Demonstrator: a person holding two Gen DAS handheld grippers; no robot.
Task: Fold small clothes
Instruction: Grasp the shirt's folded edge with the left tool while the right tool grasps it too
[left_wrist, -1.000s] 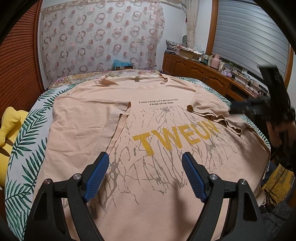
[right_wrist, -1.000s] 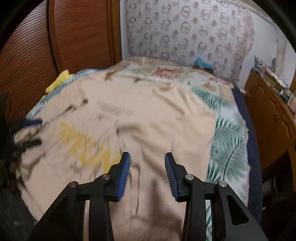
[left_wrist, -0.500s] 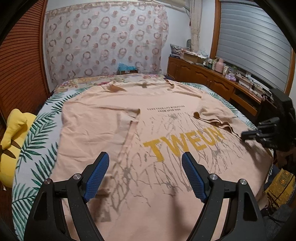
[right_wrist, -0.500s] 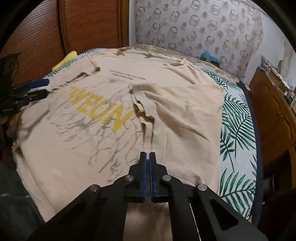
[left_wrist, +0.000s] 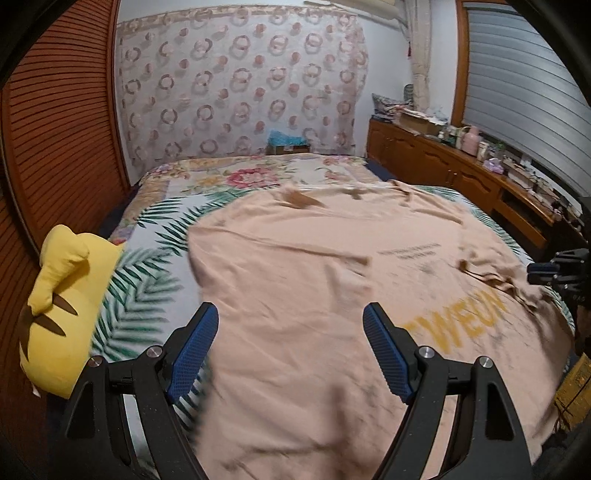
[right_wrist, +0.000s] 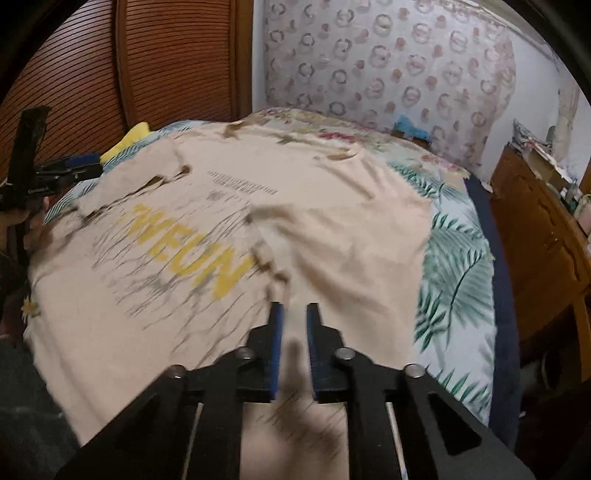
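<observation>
A peach T-shirt (left_wrist: 314, 280) with yellow "TWEUN" lettering lies spread on the bed; both sleeves are folded inward. My left gripper (left_wrist: 290, 347) is open and empty above the shirt's left half near its hem. My right gripper (right_wrist: 294, 332) hovers over the shirt (right_wrist: 229, 236) near the folded right sleeve, its jaws a narrow gap apart with nothing between them. Each gripper also shows at the edge of the other's view, the right one (left_wrist: 557, 269) at the far right and the left one (right_wrist: 55, 173) at the far left.
The bed has a palm-leaf and floral cover (left_wrist: 147, 266). A yellow plush pillow (left_wrist: 62, 295) lies at its left edge. A wooden slatted wardrobe (left_wrist: 55, 140) stands on the left. A wooden cabinet (left_wrist: 461, 173) with clutter runs along the right.
My right gripper closed half a second ago and has now opened slightly. My left gripper has swung left toward the shirt's left side, staying open.
</observation>
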